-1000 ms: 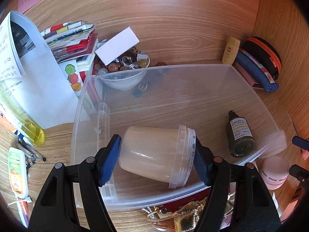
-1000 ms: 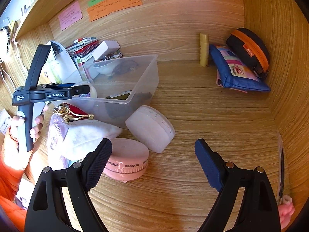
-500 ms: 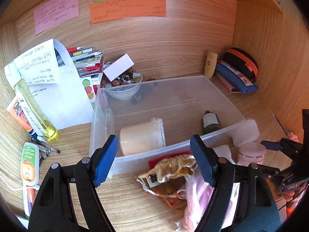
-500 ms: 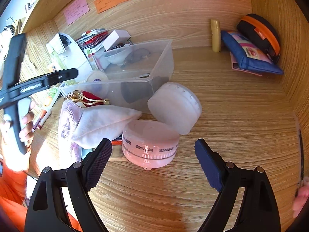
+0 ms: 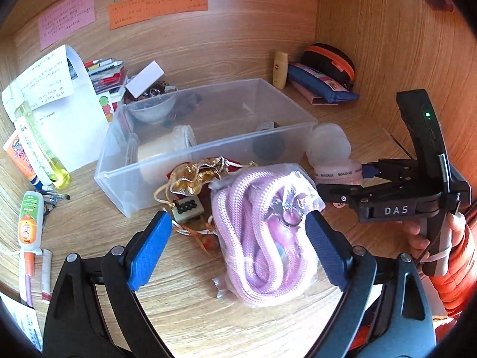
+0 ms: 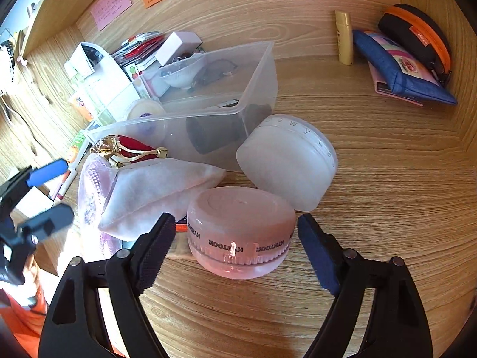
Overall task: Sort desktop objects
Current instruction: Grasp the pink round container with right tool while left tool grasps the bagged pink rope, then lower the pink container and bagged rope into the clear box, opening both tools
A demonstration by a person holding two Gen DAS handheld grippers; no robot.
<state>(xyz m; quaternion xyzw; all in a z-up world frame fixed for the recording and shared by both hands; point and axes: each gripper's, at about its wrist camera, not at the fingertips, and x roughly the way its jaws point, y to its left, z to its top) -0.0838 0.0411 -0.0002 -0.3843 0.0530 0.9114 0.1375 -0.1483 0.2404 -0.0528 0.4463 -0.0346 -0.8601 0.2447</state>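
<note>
A right hand-held gripper (image 6: 232,235) brackets a pink round jar (image 6: 240,231) on a cluttered wooden surface (image 6: 387,208), its jaws closing with the jar between them and neither pad yet seen pressing on the jar's sides. In the right wrist view the jar stands upright dead ahead at twelve o'clock, flat lid up, its printed band facing the camera; being round, it offers no long axis to line up with, so the grasp appears to turn only on staying centred across its width. A frosted white jar (image 6: 287,165) lies tipped at about one o'clock from the pink one, seemingly touching it, and a pale fabric pouch (image 6: 155,191) crowds in from ten o'clock; either might be nudged if the jaws drift.

The clear plastic bin (image 6: 256,89), the likely destination, sits beyond at eleven o'clock and already holds a cream tub (image 5: 162,149) and a dark bottle (image 5: 266,143).

The left hand-held gripper (image 5: 238,243) hangs with jaws opening and gripping nothing, over a bagged coil of pink rope (image 5: 259,229) whose length runs roughly from twelve to six o'clock in the left wrist view. A gold and red drawstring pouch (image 5: 196,176) lies at eleven o'clock of the rope, against the bin's near wall. Of the two hands, the right is plainly the nearer to the pink jar, which shows in the left view only far off at two o'clock.
</note>
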